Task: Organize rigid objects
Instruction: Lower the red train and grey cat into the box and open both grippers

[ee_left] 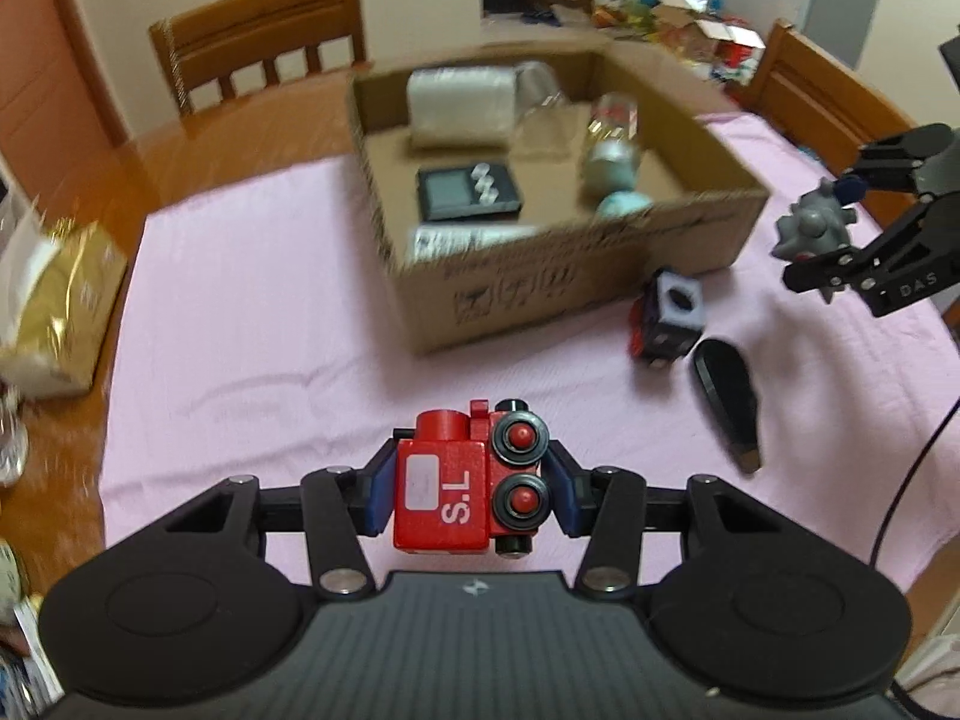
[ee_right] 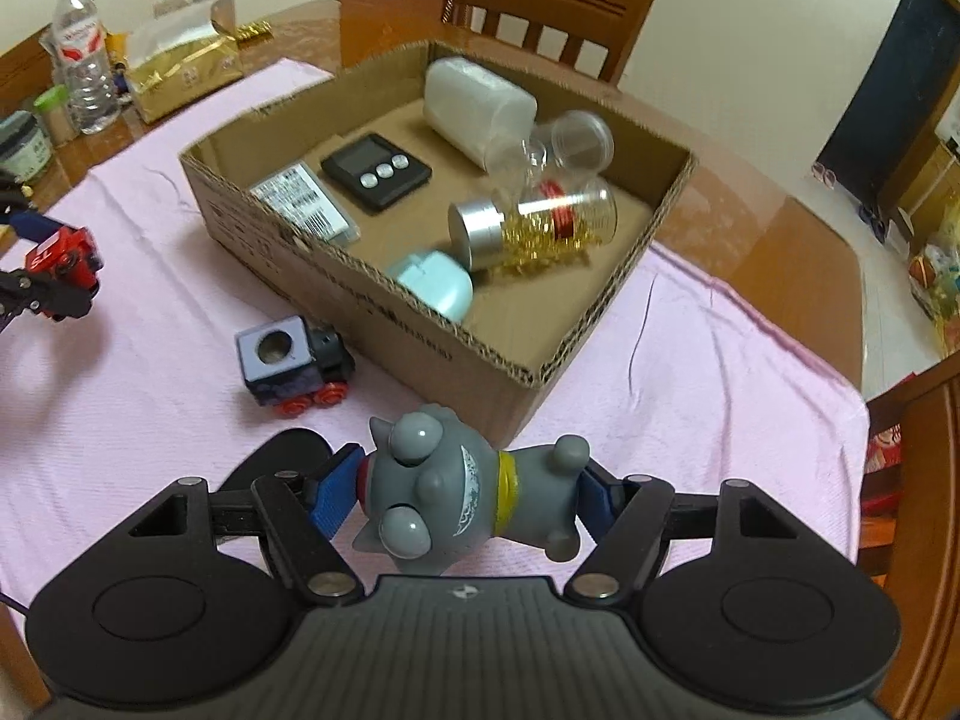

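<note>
Above the pink-clothed bench [ee_right: 720, 360], the left gripper [ee_left: 471, 489] pinches a red toy train [ee_left: 468, 480] and the right gripper [ee_right: 468, 495] a grey figurine [ee_right: 456, 492]. Carrying step; next, both go over the cardboard box [ee_right: 420, 324] and the jaws spread.

Blurred, hidden and cut-off parts

Left wrist view smeared across the cardboard box [ee_left: 540, 276] and its contents, print on its wall unreadable; gold packet [ee_left: 54, 306] streaked and cut by the left edge. Black flat object [ee_right: 282, 456] half hidden behind the right gripper [ee_right: 468, 498]. Label on the flat pack [ee_right: 303, 204] too small to read.
</note>
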`<state>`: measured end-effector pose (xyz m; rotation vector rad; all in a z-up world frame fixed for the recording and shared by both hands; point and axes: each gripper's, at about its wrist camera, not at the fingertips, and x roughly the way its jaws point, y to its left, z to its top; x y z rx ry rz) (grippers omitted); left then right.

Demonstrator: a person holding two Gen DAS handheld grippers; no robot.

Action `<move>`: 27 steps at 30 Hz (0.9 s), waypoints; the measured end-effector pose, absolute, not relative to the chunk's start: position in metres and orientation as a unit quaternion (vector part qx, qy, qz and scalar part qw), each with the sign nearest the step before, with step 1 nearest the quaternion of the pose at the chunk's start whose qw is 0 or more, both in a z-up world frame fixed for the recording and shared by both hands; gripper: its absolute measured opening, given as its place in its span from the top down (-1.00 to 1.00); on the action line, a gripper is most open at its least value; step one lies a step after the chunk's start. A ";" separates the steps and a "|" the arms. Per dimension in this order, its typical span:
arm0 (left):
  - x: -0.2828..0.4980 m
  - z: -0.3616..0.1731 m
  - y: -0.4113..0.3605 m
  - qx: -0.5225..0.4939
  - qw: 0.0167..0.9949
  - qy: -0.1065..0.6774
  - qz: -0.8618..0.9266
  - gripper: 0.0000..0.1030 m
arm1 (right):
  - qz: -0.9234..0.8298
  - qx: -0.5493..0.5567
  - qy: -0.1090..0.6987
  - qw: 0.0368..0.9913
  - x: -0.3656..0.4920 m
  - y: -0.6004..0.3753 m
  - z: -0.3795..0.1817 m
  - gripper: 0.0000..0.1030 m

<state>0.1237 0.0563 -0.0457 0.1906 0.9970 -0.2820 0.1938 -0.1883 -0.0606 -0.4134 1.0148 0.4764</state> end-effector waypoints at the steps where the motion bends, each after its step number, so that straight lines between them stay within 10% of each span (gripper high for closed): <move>1: 0.125 -0.040 0.055 0.095 0.866 0.470 -0.139 0.06 | 0.227 -0.196 0.476 0.827 0.193 -0.188 -0.056 -0.48; 27: 0.254 -0.005 0.000 0.109 0.898 0.395 -0.158 0.06 | 0.248 -0.173 0.427 0.852 0.264 -0.156 -0.023 -0.48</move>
